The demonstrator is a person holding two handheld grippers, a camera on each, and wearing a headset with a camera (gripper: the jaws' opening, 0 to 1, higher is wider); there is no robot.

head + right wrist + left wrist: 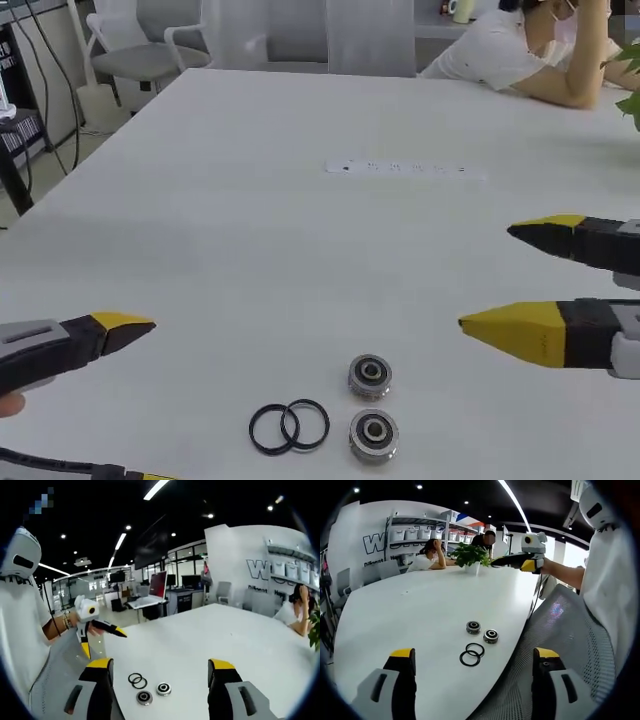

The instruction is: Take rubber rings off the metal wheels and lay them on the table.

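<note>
Two metal wheels point(370, 375) point(373, 436) lie flat near the table's front edge, and two black rubber rings point(289, 426) lie overlapping just to their left. My left gripper point(140, 400) is open, low at the left, apart from the rings. At the right my right gripper point(487, 277) stands open above the table, holding nothing. The left gripper view has its gripper point(474, 654) open, with the wheels point(473, 627) point(491, 635) and rings point(472, 654) ahead. The right gripper view also has its gripper point(160, 664) open, above the wheels point(163, 688) point(144, 697) and rings point(137, 680).
The white table point(250, 200) stretches far back, with a thin printed strip point(405, 168) at its middle. A person point(520, 55) leans on the far right corner beside a plant point(470, 556). Grey chairs point(140, 45) stand beyond the far left edge.
</note>
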